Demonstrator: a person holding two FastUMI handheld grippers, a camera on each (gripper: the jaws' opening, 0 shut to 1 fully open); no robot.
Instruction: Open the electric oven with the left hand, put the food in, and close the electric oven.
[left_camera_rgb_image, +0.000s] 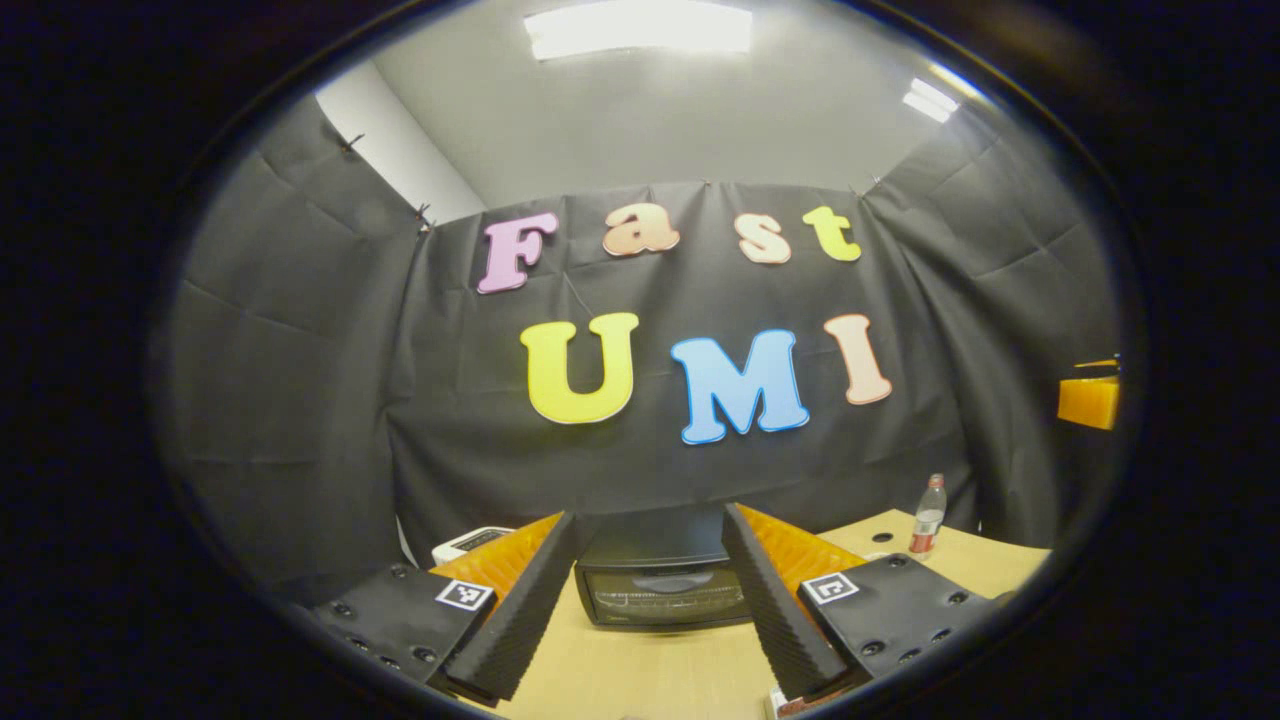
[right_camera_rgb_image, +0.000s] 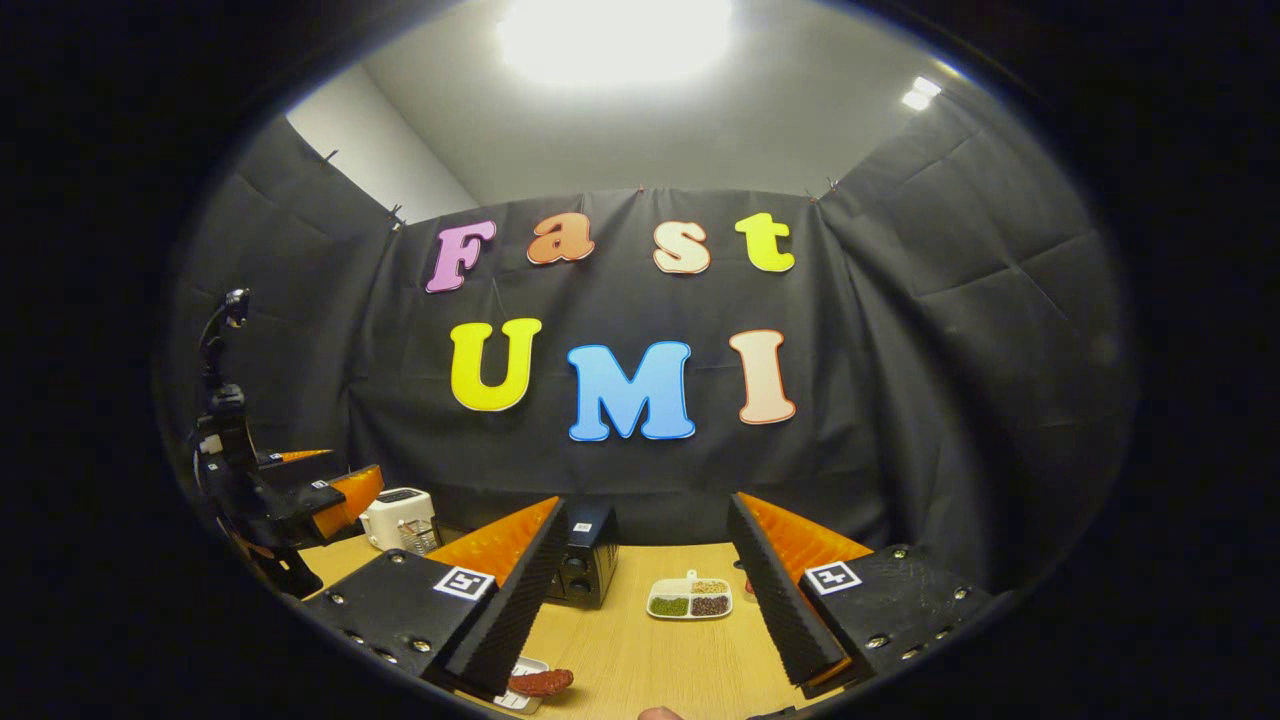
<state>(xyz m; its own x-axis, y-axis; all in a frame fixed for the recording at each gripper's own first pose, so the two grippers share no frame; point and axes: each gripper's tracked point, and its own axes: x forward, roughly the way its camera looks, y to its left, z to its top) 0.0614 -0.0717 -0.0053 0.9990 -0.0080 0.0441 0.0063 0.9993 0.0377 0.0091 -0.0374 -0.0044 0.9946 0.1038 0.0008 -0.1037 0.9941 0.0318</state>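
The black electric oven (left_camera_rgb_image: 660, 590) stands on the wooden table straight ahead in the left gripper view, its glass door facing me and looking shut. My left gripper (left_camera_rgb_image: 648, 518) is open and held short of it, with nothing between its fingers. In the right gripper view the oven (right_camera_rgb_image: 585, 560) shows its knob side at centre left. A reddish-brown sausage (right_camera_rgb_image: 540, 683) lies on a small white plate at the near table edge, just below and left of my open right gripper (right_camera_rgb_image: 645, 505). The left gripper (right_camera_rgb_image: 310, 500) appears far off at the left.
A white toaster (right_camera_rgb_image: 400, 518) stands left of the oven. A divided dish of beans (right_camera_rgb_image: 690, 597) sits mid-table. A small bottle (left_camera_rgb_image: 928, 515) stands at the back right. Black cloth walls close the booth behind the table (left_camera_rgb_image: 650, 670).
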